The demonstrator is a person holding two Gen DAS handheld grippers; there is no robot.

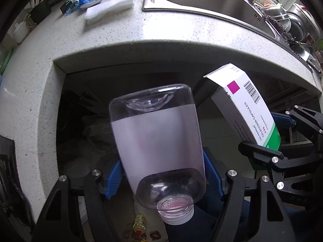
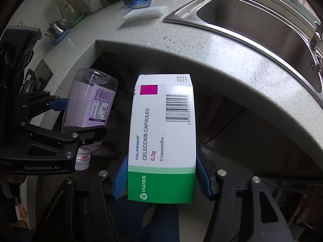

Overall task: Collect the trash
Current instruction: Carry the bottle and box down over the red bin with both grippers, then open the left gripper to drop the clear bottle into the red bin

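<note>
Clear plastic bottle (image 1: 157, 141) clamped in the left hand-held gripper (image 1: 163, 177); right hand-held gripper (image 2: 161, 179) grips a medicine box (image 2: 162, 139) below the table (image 2: 201, 60) edge.

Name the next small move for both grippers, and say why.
Probably lower both a little further into the dark recess under the counter, then release. The left gripper grips an empty bottle and the right gripper a capsule box, both past the counter's edge; no bin is clearly visible.
</note>
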